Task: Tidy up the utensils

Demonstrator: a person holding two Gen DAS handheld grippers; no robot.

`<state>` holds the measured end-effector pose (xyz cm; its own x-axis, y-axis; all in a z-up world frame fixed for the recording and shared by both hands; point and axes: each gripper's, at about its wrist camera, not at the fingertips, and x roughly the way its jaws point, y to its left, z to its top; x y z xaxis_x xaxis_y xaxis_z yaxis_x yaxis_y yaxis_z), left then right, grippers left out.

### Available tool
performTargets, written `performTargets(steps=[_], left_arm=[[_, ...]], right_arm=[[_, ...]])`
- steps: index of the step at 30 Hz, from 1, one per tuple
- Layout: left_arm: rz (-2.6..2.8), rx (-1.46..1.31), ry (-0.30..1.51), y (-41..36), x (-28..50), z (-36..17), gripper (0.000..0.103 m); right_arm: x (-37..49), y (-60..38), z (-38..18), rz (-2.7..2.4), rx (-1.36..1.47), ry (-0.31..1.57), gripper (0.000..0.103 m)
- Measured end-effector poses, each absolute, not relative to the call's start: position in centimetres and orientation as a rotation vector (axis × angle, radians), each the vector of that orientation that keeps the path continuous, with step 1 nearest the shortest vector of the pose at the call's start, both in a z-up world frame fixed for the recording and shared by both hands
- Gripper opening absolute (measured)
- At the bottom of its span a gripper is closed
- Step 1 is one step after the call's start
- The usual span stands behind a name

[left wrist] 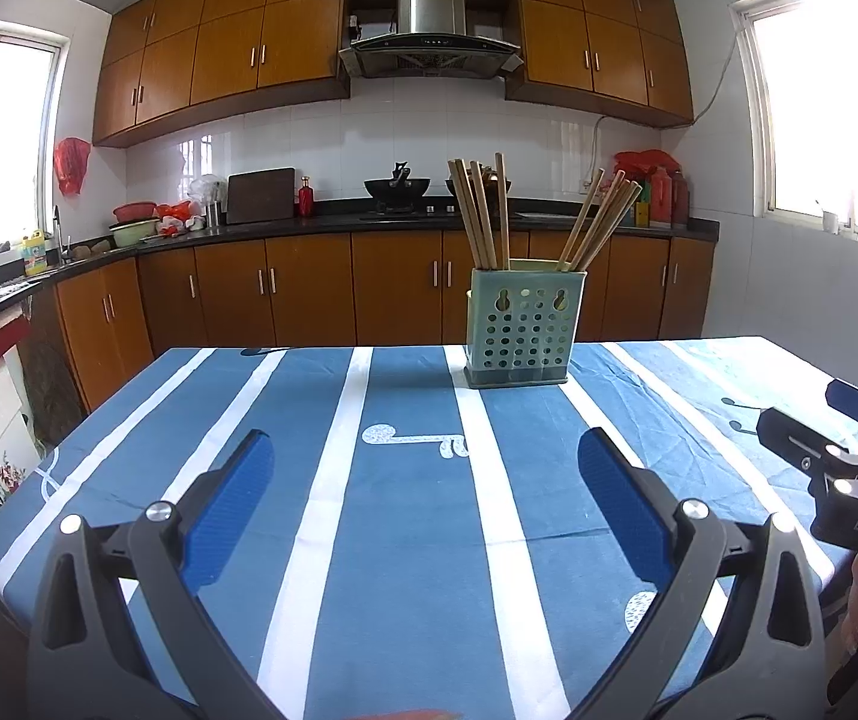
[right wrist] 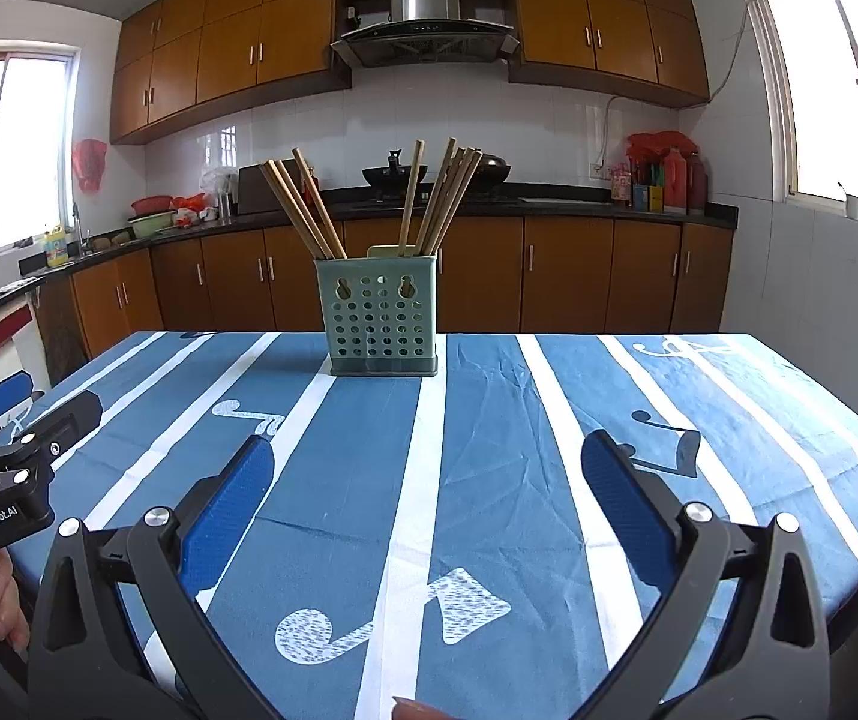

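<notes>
A pale green perforated utensil holder [left wrist: 520, 327] stands upright on the far part of the blue striped tablecloth [left wrist: 405, 516]. Several wooden chopsticks [left wrist: 480, 213] stick out of it in two bunches, one leaning left, one leaning right [left wrist: 594, 222]. My left gripper [left wrist: 426, 465] is open and empty, well short of the holder. The holder also shows in the right wrist view [right wrist: 380, 321] with its chopsticks [right wrist: 303, 210]. My right gripper [right wrist: 428, 465] is open and empty, also well short of the holder. Each gripper shows at the edge of the other's view [left wrist: 849, 432] [right wrist: 15, 420].
The table's far edge runs just behind the holder. Beyond it, brown kitchen cabinets [left wrist: 309, 288], a dark countertop with a wok [left wrist: 398, 185], red bottles [left wrist: 663, 195] and a sink area [left wrist: 63, 252]. Windows on both sides.
</notes>
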<state>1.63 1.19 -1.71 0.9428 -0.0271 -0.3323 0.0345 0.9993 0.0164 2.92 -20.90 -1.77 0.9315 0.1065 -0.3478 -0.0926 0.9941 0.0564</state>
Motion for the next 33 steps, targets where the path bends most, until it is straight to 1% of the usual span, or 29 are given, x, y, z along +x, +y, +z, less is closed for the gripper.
performTargets(steps=[33], left_arm=[[-0.038,0.015,0.343,1.04,1.75,-1.81,0.099]], right_arm=[[3.05,-21.01,-1.98,0.097,0.046,0.361,0.101]])
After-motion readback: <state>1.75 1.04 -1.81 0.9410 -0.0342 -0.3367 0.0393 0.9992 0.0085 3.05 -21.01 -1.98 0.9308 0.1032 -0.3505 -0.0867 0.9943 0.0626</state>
